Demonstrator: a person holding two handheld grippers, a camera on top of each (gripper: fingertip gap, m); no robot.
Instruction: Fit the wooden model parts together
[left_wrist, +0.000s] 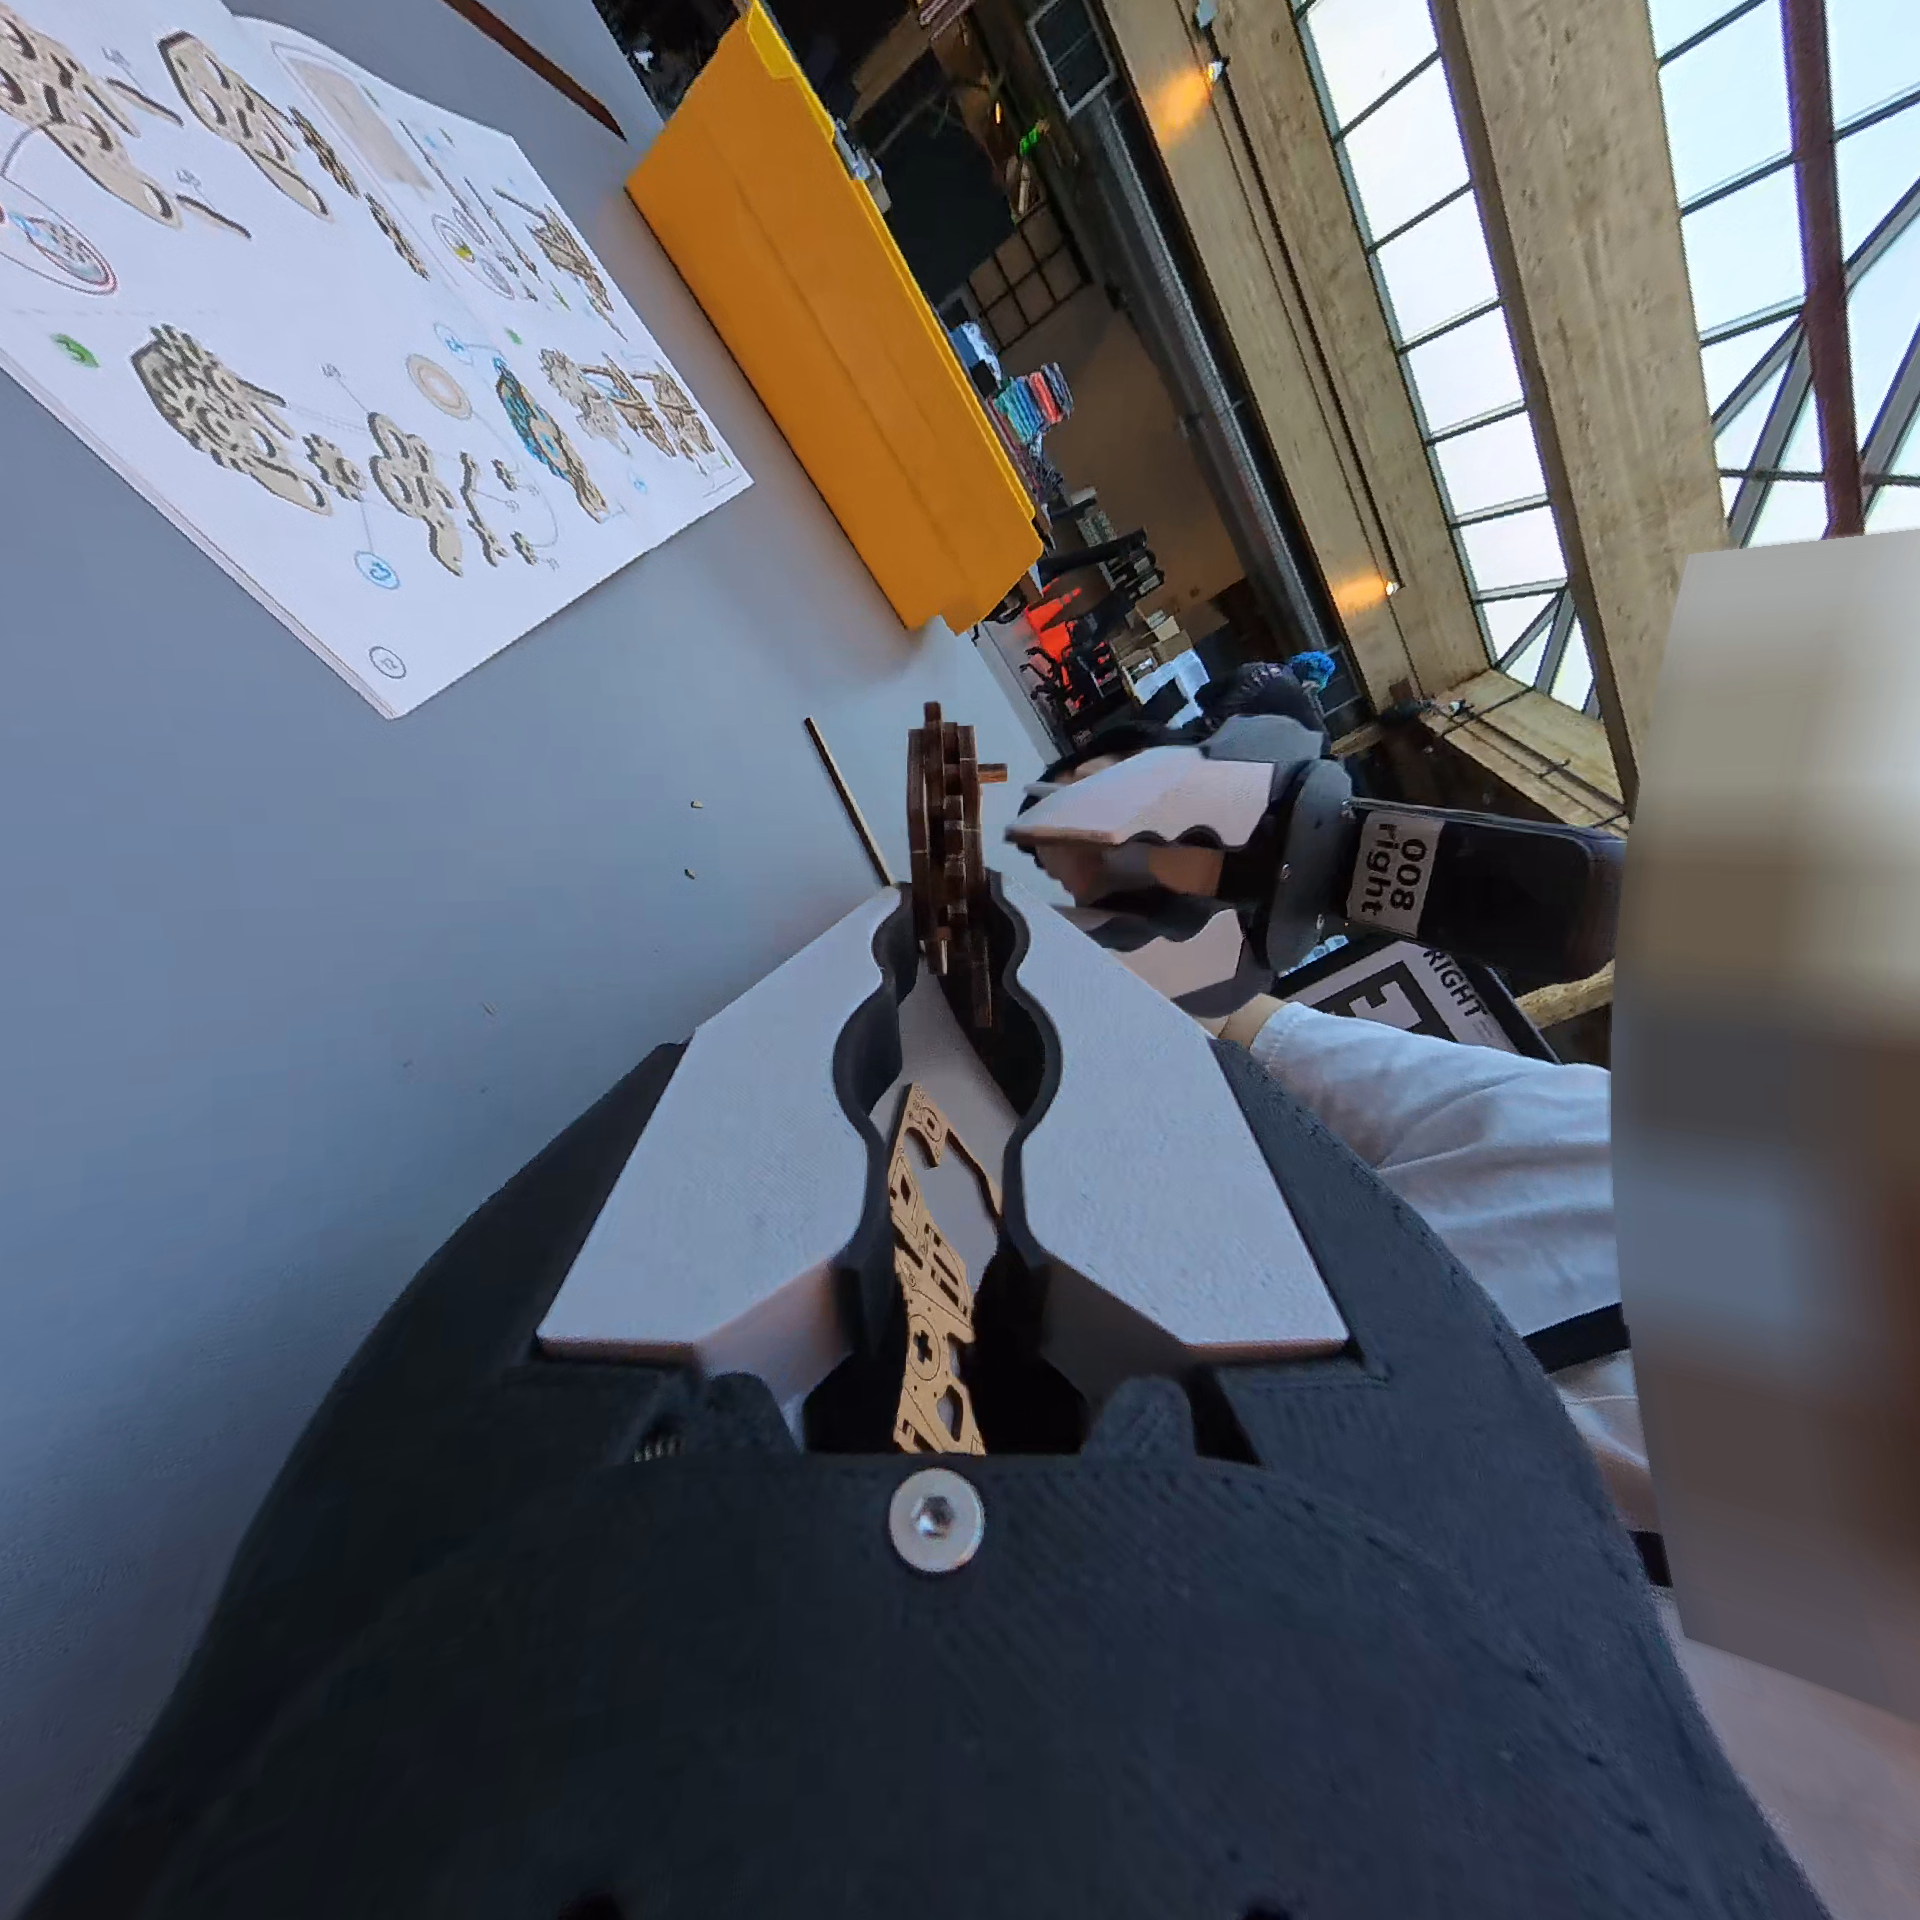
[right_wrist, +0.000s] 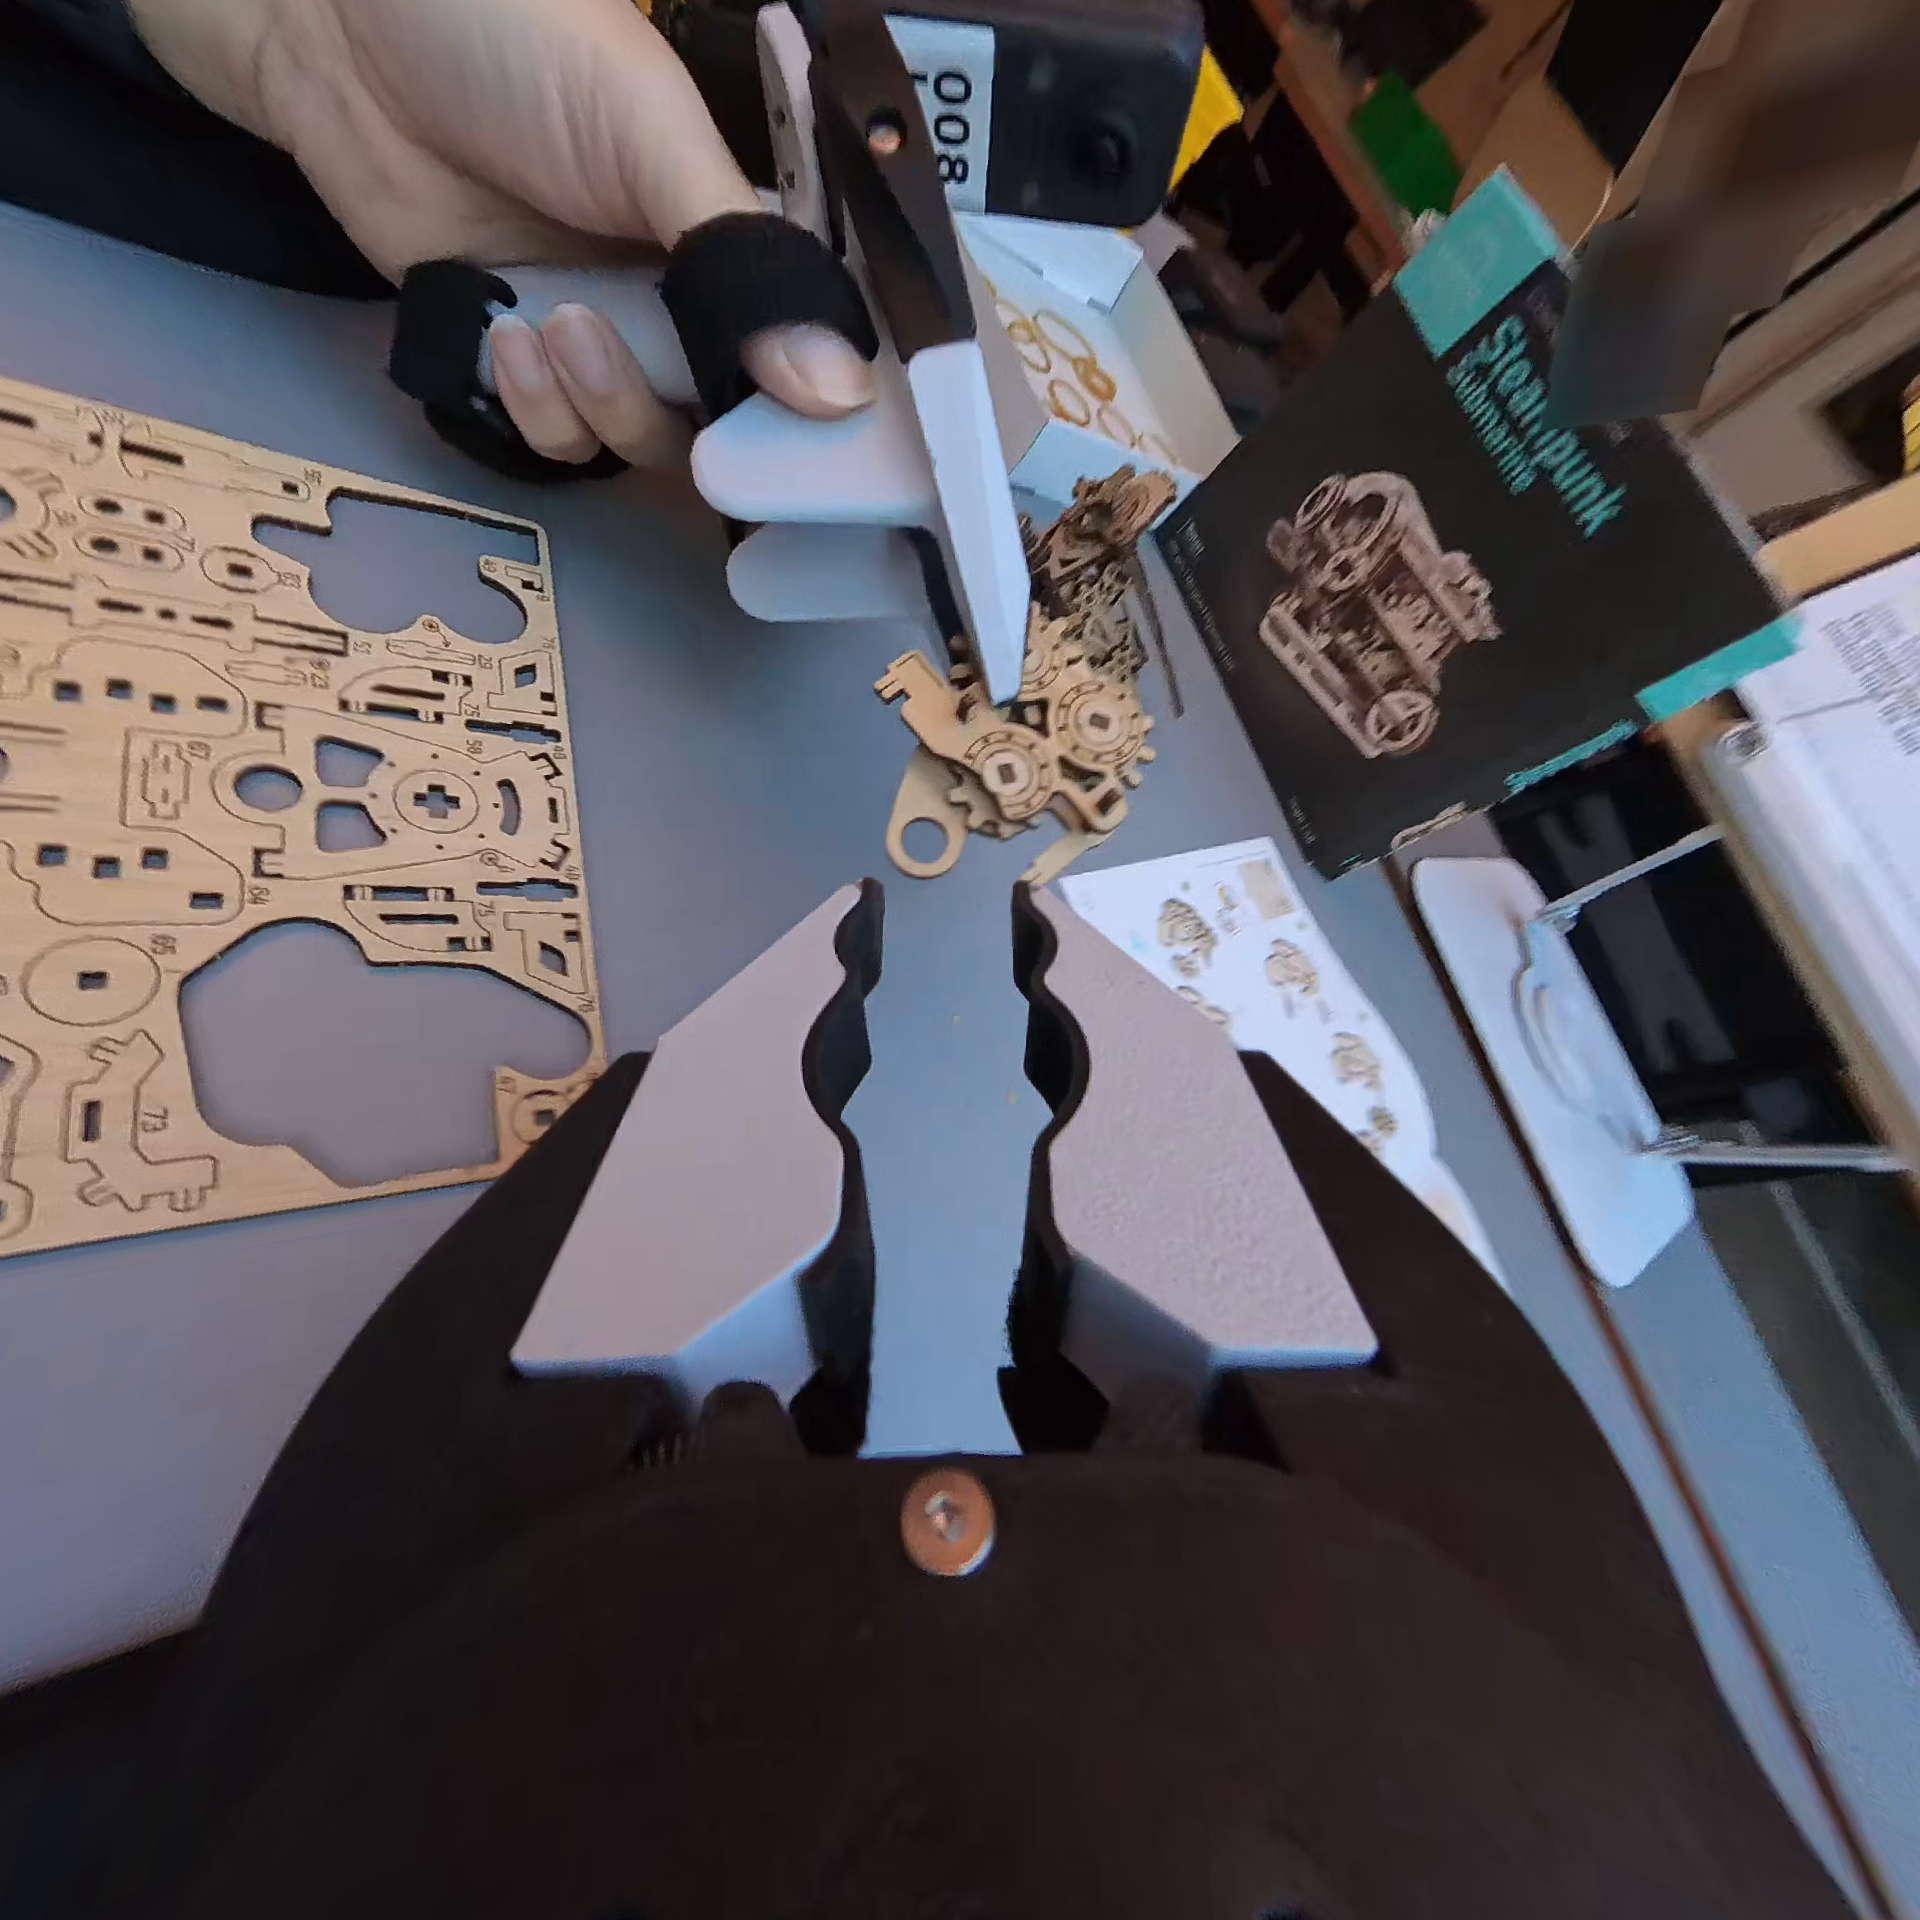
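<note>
My left gripper is shut on a wooden gear assembly, seen edge-on with a small peg sticking out to the right. In the right wrist view the same assembly shows stacked round gears and a flat arm with a ring, with the left gripper clamped on its top, low over the grey table. My right gripper is open and empty, just short of the assembly. It also shows in the left wrist view, to the right of the assembly.
A laser-cut wooden parts sheet lies left. An instruction booklet lies open, with a yellow bin behind it. A thin wooden stick lies by the assembly. A black kit box, a white box of rings and a white stand base are right. Across from one pair of fingers to the other is roughly 4 cm.
</note>
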